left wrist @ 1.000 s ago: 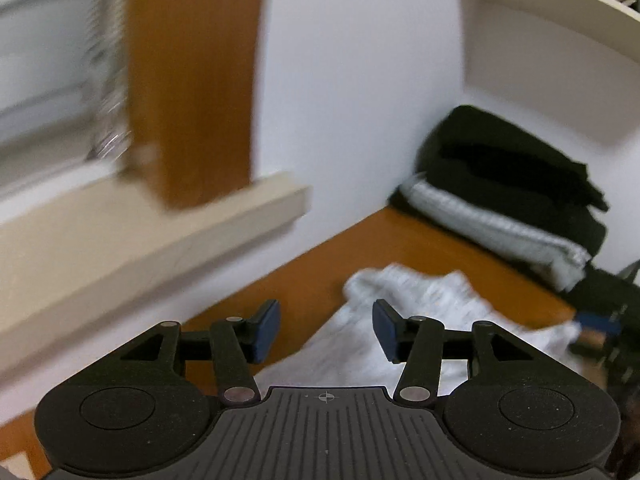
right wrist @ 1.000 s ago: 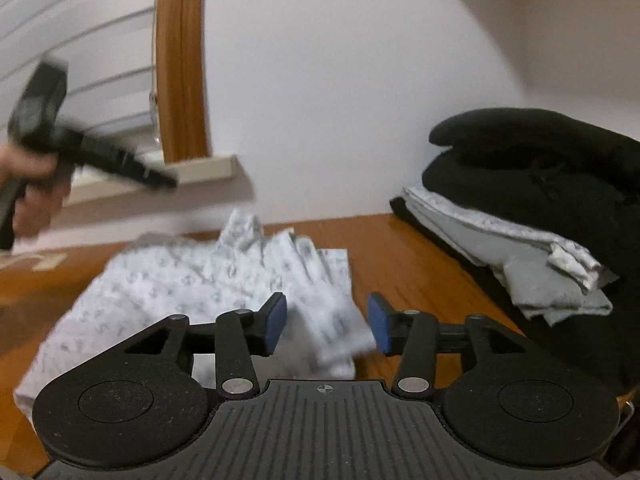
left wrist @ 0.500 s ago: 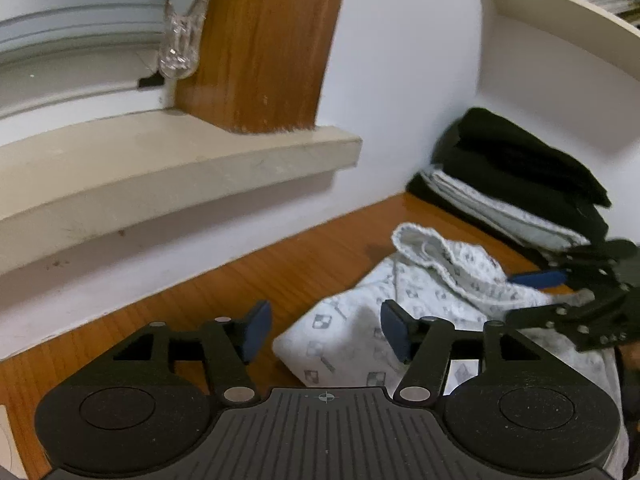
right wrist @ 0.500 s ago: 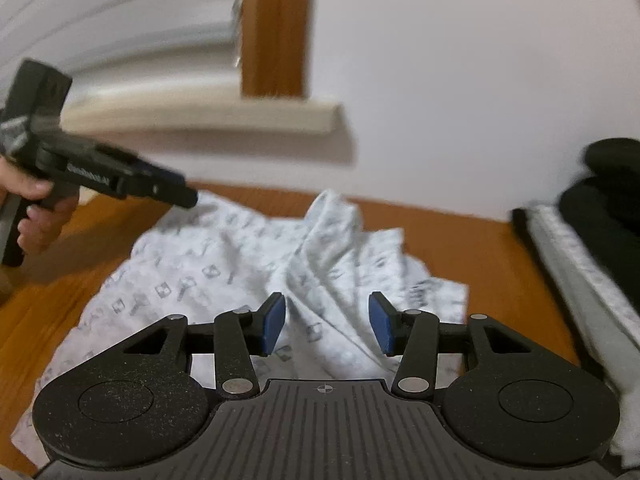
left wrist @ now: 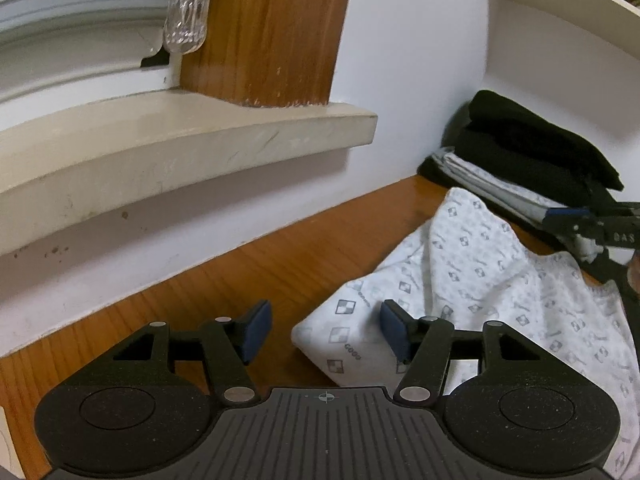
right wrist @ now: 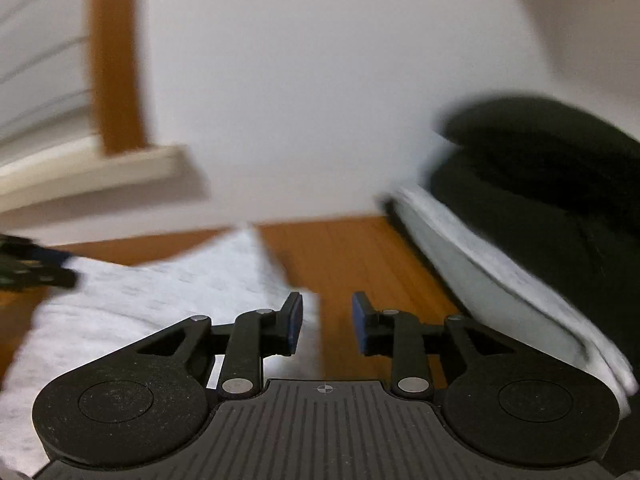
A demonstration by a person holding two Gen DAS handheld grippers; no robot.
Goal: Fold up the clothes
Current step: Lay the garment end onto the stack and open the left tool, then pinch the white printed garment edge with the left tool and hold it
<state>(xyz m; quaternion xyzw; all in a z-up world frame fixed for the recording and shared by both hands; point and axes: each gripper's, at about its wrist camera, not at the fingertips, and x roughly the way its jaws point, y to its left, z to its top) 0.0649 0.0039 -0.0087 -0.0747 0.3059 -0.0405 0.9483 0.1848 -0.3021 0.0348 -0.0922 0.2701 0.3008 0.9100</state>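
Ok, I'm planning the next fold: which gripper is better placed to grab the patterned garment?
Probably the left gripper: it is open with a corner of the white patterned garment lying between its fingers. The right gripper, also open, points at bare wooden tabletop.

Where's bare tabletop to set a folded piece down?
Free: the wood strip between the wall under the sill and the patterned white garment; a narrower strip between that garment and the dark stack. Crowded: the right corner, filled by the stack.
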